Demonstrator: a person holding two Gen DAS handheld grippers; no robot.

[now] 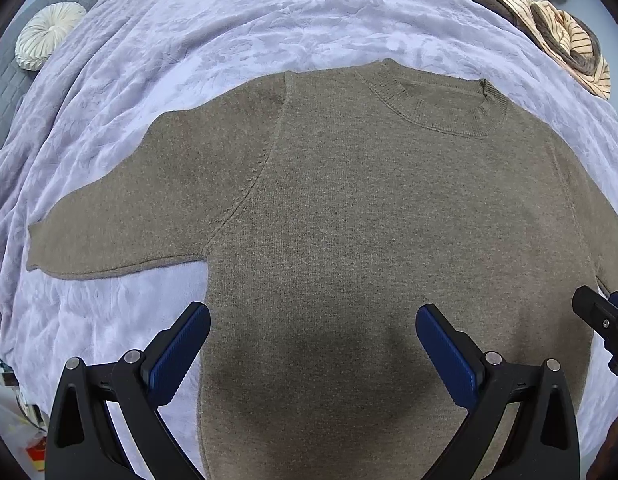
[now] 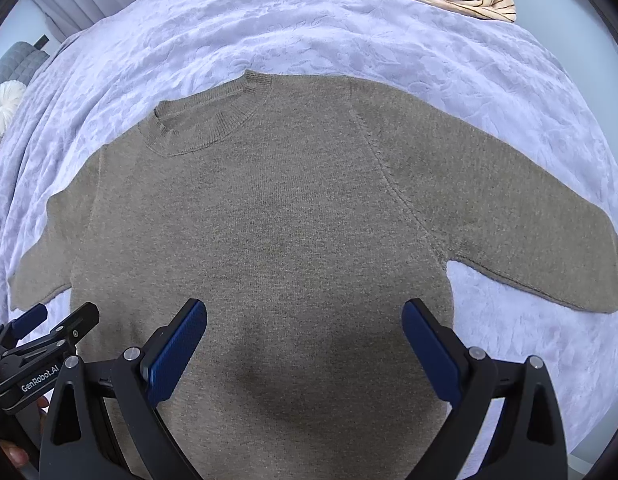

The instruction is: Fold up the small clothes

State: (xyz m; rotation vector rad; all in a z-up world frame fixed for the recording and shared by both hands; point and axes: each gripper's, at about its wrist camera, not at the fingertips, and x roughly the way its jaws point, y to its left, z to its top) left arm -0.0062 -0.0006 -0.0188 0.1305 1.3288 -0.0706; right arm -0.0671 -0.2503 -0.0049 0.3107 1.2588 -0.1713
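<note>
**Sweater Laid Flat, No Fold Made**

Left wrist view: the brown knitted sweater (image 1: pixel 349 208) is spread flat on the lilac plush blanket (image 1: pixel 189 40). The left gripper (image 1: pixel 313 344) is held wide open, empty.

Right wrist view: the right gripper (image 2: pixel 305 340) is likewise spread, holding nothing. All folds are judged outstanding.

Sweater (image 1: pixel 349 208) flat on blanket (image 1: pixel 229 32); clothes pile (image 1: pixel 549 20) behind, round cushion (image 1: pixel 49 34) far left.
</note>
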